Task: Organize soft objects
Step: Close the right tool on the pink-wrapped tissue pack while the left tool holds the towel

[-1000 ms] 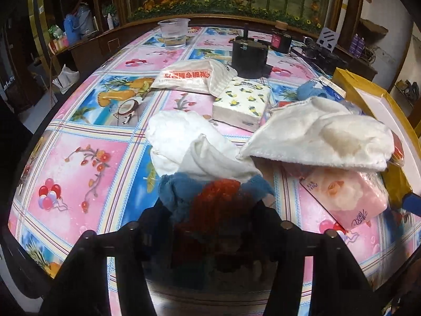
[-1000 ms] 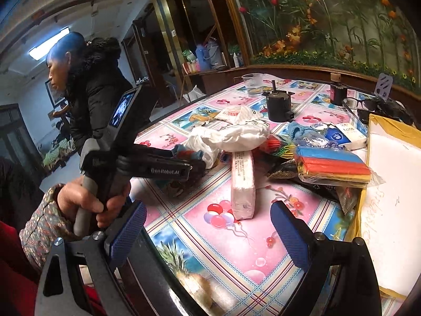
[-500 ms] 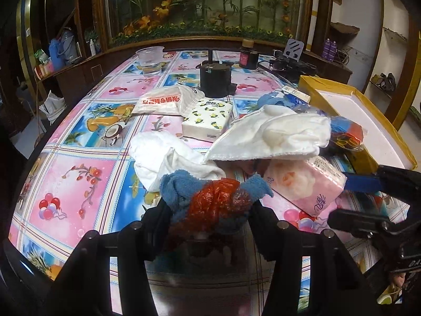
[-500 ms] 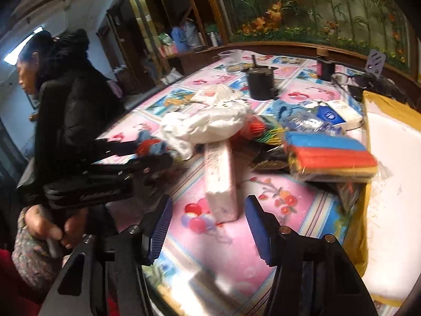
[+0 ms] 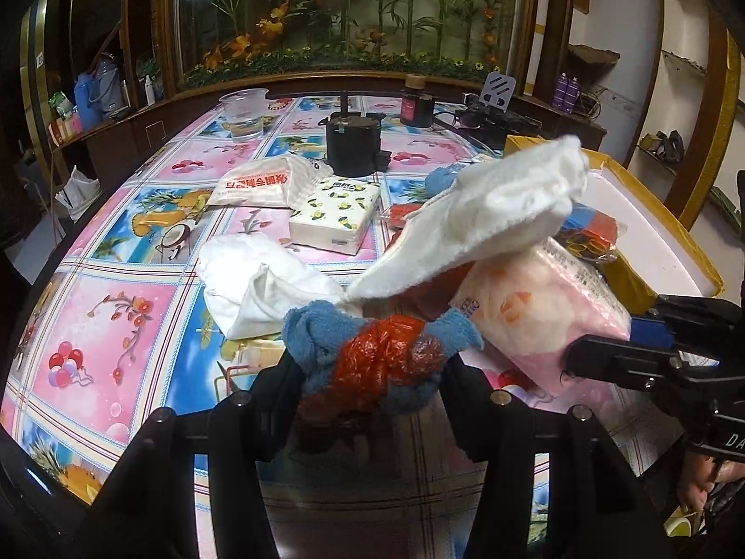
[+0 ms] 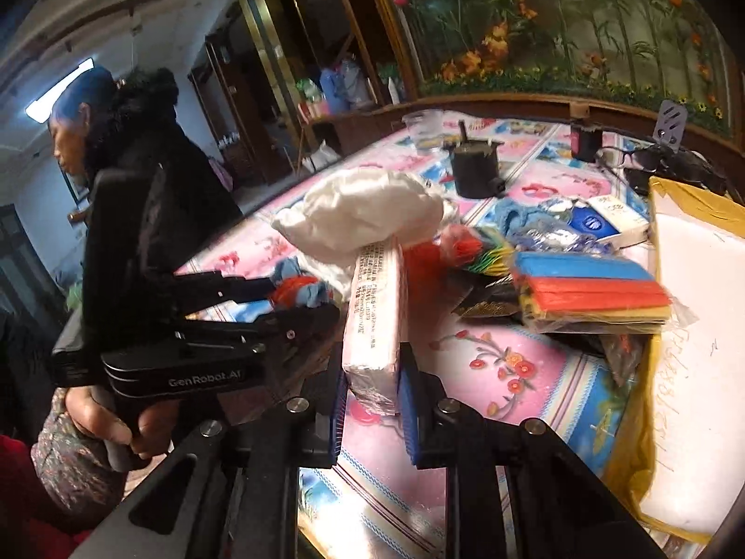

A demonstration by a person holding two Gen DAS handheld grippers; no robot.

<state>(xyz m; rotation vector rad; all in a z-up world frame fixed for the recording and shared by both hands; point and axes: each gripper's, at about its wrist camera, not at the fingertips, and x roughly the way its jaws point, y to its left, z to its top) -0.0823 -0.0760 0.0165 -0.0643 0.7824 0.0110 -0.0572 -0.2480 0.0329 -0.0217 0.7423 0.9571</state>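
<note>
My left gripper [image 5: 372,372] is shut on a soft bundle of blue towelling and crinkled red material [image 5: 382,354], held just above the flowered tablecloth [image 5: 107,326]. The right wrist view shows that bundle [image 6: 298,289] between the left gripper's black fingers [image 6: 279,326]. My right gripper [image 6: 372,391] has its jaws closing tight on the near end of a pink tissue pack [image 6: 377,298], blue pads pressing both sides. A white towel [image 6: 358,214] rests on the pack's far end. In the left wrist view the pack [image 5: 535,307] is tilted under the towel [image 5: 489,214].
A second white cloth [image 5: 251,275], a lemon-print tissue pack [image 5: 335,219], a white bag with red writing [image 5: 256,184], a black pot [image 5: 351,144] and a plastic cup [image 5: 244,114] lie beyond. A yellow-rimmed box [image 6: 689,307] and bagged coloured sponges [image 6: 591,289] are right. A person [image 6: 153,177] stands left.
My right gripper went from wide open to shut on the pink tissue pack. The white towel on the pack has tipped up. My left gripper with its bundle drifted slightly.
</note>
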